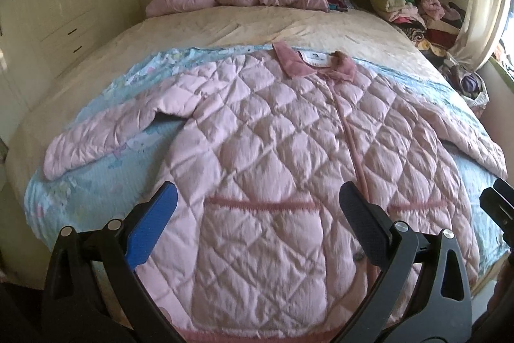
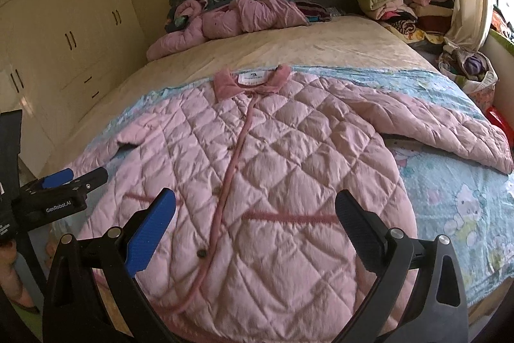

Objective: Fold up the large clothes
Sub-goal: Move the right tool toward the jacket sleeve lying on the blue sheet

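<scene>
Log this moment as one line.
stage: pre-fold | pink quilted jacket flat on bed, sleeves spread | left gripper open | right gripper open

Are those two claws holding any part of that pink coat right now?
No. The left claw and right claw both gape open above the pink quilted coat, which lies flat on the bed with nothing gripped.

The pink quilted jacket (image 2: pixel 257 169) lies flat, front up, on a light-blue cartoon-print blanket (image 2: pixel 449 201) across the near end of the bed (image 2: pixel 289 50), collar away. Behind it, by the headboard, lies what seems a crumpled pink padded garment (image 2: pixel 231 18); a clothes pile (image 2: pixel 401 5) sits far right.
</scene>
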